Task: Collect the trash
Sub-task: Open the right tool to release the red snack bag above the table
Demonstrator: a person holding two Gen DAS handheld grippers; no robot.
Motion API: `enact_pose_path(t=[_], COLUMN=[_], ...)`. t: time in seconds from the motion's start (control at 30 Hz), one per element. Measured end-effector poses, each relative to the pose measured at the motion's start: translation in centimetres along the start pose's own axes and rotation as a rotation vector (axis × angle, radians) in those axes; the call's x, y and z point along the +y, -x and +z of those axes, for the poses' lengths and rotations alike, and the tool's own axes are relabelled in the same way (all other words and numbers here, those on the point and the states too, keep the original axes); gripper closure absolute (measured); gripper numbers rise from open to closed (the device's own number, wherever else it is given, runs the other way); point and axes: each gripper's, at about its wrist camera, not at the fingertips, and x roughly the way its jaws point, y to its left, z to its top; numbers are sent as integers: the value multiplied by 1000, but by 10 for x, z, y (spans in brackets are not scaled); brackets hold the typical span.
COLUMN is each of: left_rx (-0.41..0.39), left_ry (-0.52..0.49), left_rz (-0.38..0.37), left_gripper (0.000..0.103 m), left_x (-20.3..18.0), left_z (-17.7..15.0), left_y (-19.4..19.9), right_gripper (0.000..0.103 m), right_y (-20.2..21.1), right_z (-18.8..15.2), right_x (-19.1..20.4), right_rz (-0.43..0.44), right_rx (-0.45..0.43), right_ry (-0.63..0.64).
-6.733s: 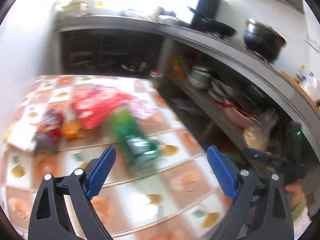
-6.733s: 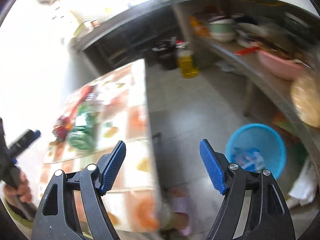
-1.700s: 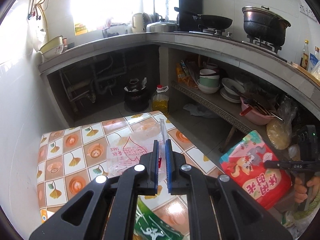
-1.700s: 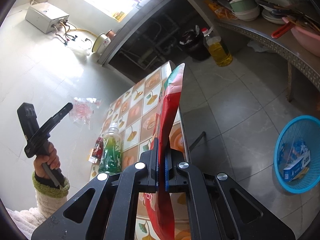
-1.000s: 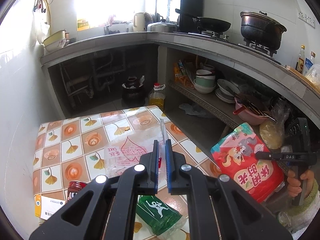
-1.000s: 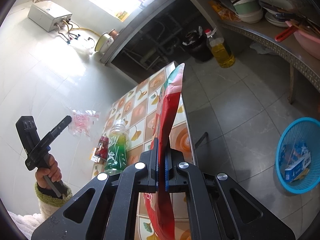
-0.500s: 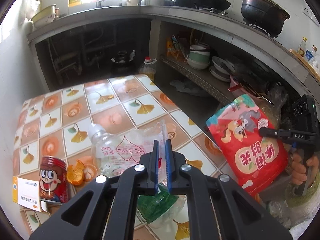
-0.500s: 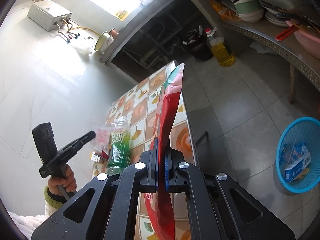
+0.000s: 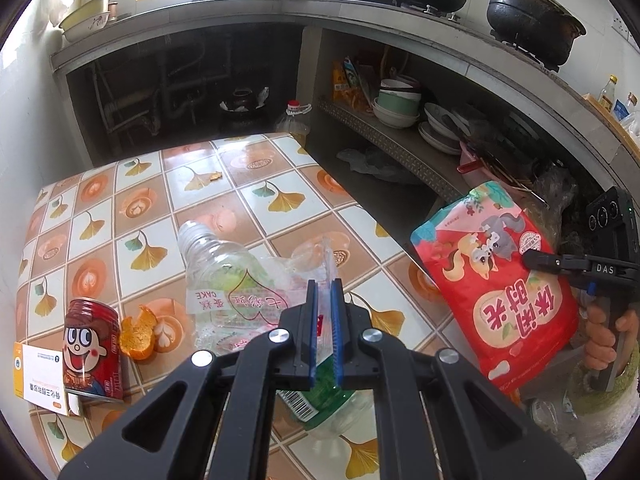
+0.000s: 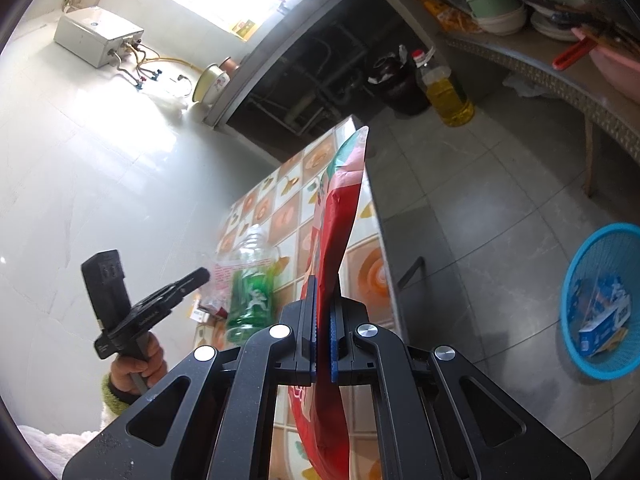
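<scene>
1. The left gripper (image 9: pixel 323 300) is clenched on a clear plastic wrapper (image 9: pixel 256 300) printed with a pink heart and the word CAKE; the wrapper's thin edge stands up between the blue pads
2. Just under that wrapper a clear bottle with a green label (image 9: pixel 224 264) lies on the tiled table (image 9: pixel 100 208), its open neck pointing away from the camera
3. To the left of the bottle sit a piece of orange peel (image 9: pixel 136 338), a red can with a cartoon face (image 9: pixel 93 356) standing upright, and a white card box (image 9: pixel 38 376) at the table's near-left edge
4. The right gripper (image 10: pixel 323 316) is clamped tight on a red snack bag (image 10: pixel 336 240), held edge-on in its own camera and hanging past the table's right edge in the left view
5. A hand (image 9: pixel 608 340) grips the right tool's handle, with a green cuff below it
6. On the grey floor to the right stands a blue basket (image 10: pixel 576 280) with a blue-and-white carton (image 10: pixel 604 328) inside, well apart from the table
</scene>
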Motion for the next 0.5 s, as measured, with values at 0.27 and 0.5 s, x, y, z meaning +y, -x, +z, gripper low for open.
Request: enact_pose_path(t=[0.27,0.5], left_rx=[9,-25], left_ry=[4,8], left_rz=[-7,-25], left_gripper=[97,97], left_x=[0,1], left_z=[-2,-1], left_y=[-4,3], right_gripper=[92,50], right_y=[-39,-22], right_z=[-23,-13], right_x=[8,26], right_rz=[33,-92], right_rx=[186,118], right_ry=[12,152])
